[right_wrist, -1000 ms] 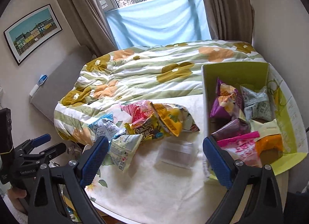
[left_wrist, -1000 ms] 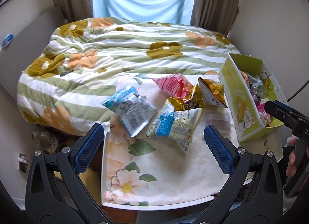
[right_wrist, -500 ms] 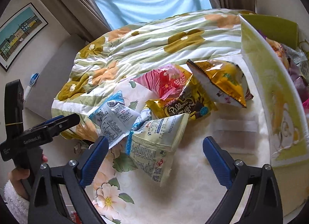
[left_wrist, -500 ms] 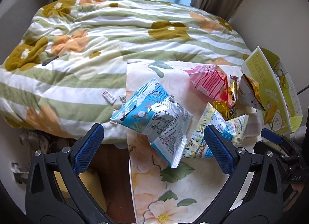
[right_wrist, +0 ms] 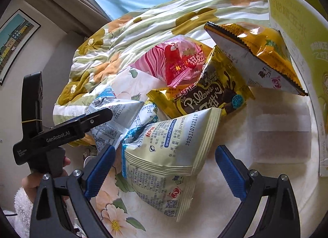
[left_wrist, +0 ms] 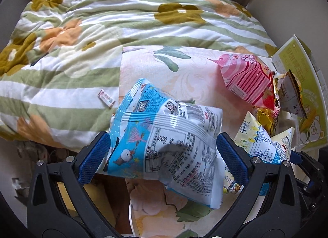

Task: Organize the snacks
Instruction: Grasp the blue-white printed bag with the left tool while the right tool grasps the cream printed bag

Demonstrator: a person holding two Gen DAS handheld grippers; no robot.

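Note:
My left gripper [left_wrist: 163, 154] is open, its jaws on either side of a blue and silver snack bag [left_wrist: 164, 133] lying on the floral table [left_wrist: 147, 67]. My right gripper [right_wrist: 164, 166] is open around a pale yellow snack bag [right_wrist: 164, 147]. Behind it lie a gold "Pillows" bag [right_wrist: 207, 96], a pink strawberry bag [right_wrist: 172, 61] and an orange-gold bag [right_wrist: 258, 53]. The blue bag also shows in the right wrist view [right_wrist: 114, 119] under the left gripper's finger [right_wrist: 92, 121]. The green snack box [right_wrist: 297, 33] stands at the right.
A green-striped floral quilt [left_wrist: 102, 22] covers the bed behind the table. A small wrapper [left_wrist: 106, 98] lies on the quilt near the table's left edge. A clear flat packet [right_wrist: 283, 133] lies on the table by the box.
Both grippers have moved forward and down toward the snack pile. The left jaws now flank the blue bag, the right jaws flank the pale yellow bag.

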